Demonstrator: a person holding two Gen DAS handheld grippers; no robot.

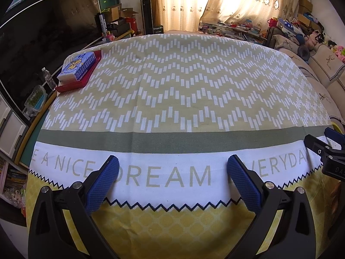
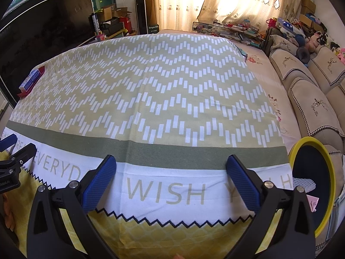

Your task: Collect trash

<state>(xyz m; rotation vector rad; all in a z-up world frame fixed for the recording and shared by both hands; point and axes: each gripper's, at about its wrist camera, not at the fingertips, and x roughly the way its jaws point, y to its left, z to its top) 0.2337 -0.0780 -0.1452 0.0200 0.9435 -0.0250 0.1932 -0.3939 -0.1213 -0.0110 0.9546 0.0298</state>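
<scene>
Both tongs hang spread wide and empty: left gripper [image 1: 172,181] low over the patterned tablecloth [image 1: 172,90], right gripper [image 2: 171,181] likewise. Upper left of my left view, a tissue pack [image 1: 76,68] sits on a red tray [image 1: 86,78]. I see no loose trash on the cloth. Lower right of my right view stands the yellow-rimmed bin [image 2: 331,172]; I'd sweep the edges slowly before reaching.

A tissue pack [image 1: 77,68] lies on a tray [image 1: 72,85] at the tablecloth's [image 1: 172,90] far-left corner; a bin [image 2: 311,185] stands at its right.
</scene>
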